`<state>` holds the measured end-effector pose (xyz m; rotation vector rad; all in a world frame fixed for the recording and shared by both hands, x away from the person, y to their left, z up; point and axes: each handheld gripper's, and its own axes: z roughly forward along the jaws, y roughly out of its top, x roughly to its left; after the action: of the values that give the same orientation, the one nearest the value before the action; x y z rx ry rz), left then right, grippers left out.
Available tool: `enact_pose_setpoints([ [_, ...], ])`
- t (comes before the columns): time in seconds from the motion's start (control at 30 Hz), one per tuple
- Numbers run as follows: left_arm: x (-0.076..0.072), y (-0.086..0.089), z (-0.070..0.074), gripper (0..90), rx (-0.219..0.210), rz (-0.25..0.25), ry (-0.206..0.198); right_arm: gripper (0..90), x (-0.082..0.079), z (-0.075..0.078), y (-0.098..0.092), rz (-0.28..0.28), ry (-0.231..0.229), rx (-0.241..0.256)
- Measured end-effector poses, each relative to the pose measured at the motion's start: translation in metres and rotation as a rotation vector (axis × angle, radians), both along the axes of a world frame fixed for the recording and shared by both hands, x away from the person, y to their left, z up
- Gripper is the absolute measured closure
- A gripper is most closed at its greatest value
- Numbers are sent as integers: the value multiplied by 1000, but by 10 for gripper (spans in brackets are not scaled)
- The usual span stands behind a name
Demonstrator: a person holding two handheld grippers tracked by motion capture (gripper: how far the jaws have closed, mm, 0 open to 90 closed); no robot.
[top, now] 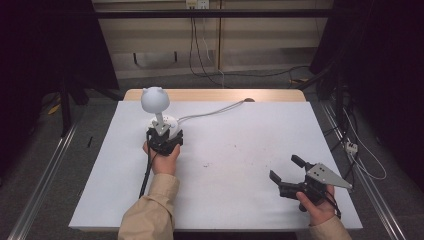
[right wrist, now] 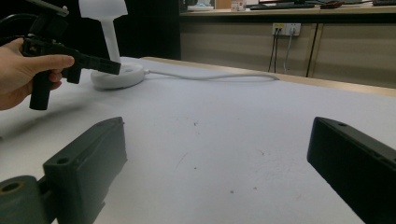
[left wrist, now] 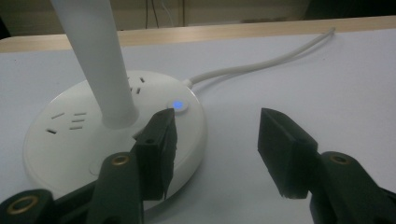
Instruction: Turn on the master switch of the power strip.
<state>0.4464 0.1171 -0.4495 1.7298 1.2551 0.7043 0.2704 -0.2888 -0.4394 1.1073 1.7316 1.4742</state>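
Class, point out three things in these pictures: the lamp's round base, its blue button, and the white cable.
lamp base [left wrist: 51, 140], left gripper view, top surface.
blue button [left wrist: 178, 105], left gripper view, its lit centre.
white cable [top: 210, 113], high view, mid-length.

**Dim room, bright tabletop**

Light falls from overhead on the white table [top: 240, 150], leaving the room's sides almost black. Shadows are soft and faint. The high view is grainy; nearby jaws in both gripper views blur slightly. No harsh glare.
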Motion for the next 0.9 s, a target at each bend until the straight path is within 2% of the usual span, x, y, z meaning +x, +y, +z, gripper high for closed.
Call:
enact_pose_setpoints([
  [0.07,-1,1,2,433,-18,-2,-2,44,0,0,0,-1,1,0],
  [0.27,-4,2,6,393,-16,-33,-5,44,1,0,1,0,0,-1],
  [0.43,-5,3,9,356,-34,-44,1,44,1,0,2,0,2,6],
  [0.67,-7,4,9,327,-27,-69,14,44,1,0,2,5,3,2],
  [0.77,-8,3,9,297,-51,-78,21,44,1,0,3,5,3,3],
  [0.9,-10,2,10,267,-60,-96,21,44,2,0,3,6,6,2],
])
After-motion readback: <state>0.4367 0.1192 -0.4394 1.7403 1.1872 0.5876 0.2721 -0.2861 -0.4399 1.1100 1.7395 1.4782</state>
